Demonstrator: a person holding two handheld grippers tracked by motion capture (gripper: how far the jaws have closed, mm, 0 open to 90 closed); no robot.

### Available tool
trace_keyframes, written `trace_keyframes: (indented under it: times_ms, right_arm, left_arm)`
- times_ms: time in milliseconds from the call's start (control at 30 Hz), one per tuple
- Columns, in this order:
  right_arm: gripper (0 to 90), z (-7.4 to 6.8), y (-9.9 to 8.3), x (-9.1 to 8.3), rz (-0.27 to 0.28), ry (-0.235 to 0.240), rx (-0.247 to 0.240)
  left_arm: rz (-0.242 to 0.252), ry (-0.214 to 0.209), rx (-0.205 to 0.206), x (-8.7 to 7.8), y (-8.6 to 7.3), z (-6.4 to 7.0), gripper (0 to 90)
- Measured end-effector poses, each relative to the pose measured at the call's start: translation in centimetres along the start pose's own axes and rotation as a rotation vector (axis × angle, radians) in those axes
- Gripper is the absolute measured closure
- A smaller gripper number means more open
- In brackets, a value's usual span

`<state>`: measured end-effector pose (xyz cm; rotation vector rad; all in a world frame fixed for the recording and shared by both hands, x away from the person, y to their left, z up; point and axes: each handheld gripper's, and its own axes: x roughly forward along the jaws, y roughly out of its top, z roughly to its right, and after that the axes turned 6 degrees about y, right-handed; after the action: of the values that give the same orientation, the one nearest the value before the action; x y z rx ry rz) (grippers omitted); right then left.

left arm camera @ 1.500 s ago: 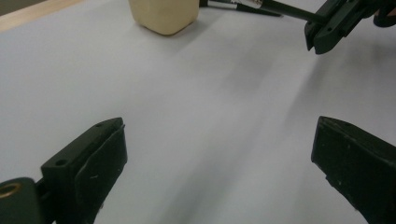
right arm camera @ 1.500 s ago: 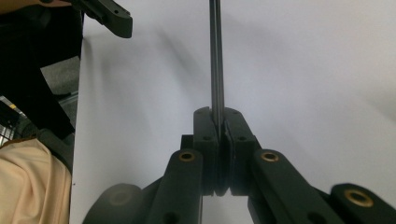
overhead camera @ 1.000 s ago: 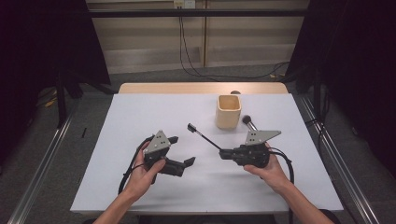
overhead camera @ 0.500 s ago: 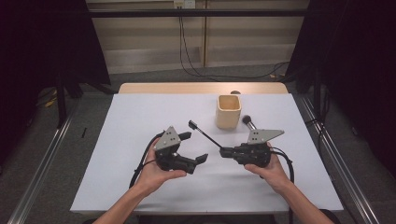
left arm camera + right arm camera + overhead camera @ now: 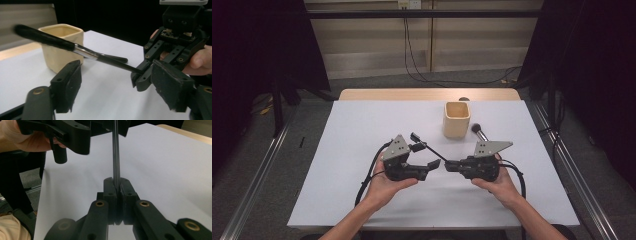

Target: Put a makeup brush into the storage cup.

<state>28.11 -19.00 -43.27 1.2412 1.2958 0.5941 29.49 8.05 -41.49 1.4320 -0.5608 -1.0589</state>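
Note:
My right gripper point(image 5: 449, 164) points left and is shut on the end of a thin black brush handle point(image 5: 115, 165). The brush point(image 5: 431, 148) slants up and away to its dark bristle head point(image 5: 37, 35). My left gripper point(image 5: 428, 157) faces it from the left with its jaws open, the handle crossing the gap between them without touching either pad point(image 5: 67, 85). In the left gripper view the right gripper point(image 5: 141, 76) clamps the handle just ahead of my open left gripper point(image 5: 117, 85). In the right gripper view the shut right gripper point(image 5: 116, 191) looks up at the left gripper point(image 5: 72, 131).
A square beige cup point(image 5: 457, 120) stands upright behind the grippers, empty as far as I can see. A second brush point(image 5: 479, 131) lies on the white table point(image 5: 337, 200) to the cup's right. Cables trail from both grippers toward the front edge.
My left gripper has moved right and slightly away, closing in on the right gripper and bringing its jaws around the brush handle. The right gripper and brush have barely shifted.

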Motion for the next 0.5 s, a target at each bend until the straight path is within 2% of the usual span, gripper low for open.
trace_keyframes:
  times_ms: [67,100,167,233,267,367,500]
  right_arm:
    - [85.8,-0.1,0.0,0.2,0.0,0.004,0.0]
    - [85.8,-0.2,0.0,0.2,-0.001,0.003,-0.005]
    - [85.7,-0.2,0.0,0.3,0.002,-0.006,0.003]
    - [85.7,-0.1,-0.1,0.3,0.004,-0.006,0.008]
    - [85.7,-0.1,-0.1,0.3,0.004,-0.006,0.008]
    - [85.7,0.0,-0.2,0.4,-0.004,-0.006,0.01]
    - [85.7,0.0,-0.3,0.6,-0.008,-0.011,0.009]
  left_arm:
    - [0.017,0.004,-0.033,0.1,-0.1,-0.1,35.0]
    - [0.015,0.001,-0.053,0.2,-0.1,-0.2,34.8]
    - [0.025,0.016,-0.043,0.1,0.0,-0.3,37.5]
    - [0.038,0.015,-0.084,0.1,0.1,-0.6,44.9]
    - [0.045,0.014,-0.095,0.0,0.1,-0.8,44.9]
    - [0.058,0.01,-0.116,-0.3,0.2,-1.2,52.3]
    - [0.054,-0.008,-0.148,-0.5,0.3,-1.4,56.9]
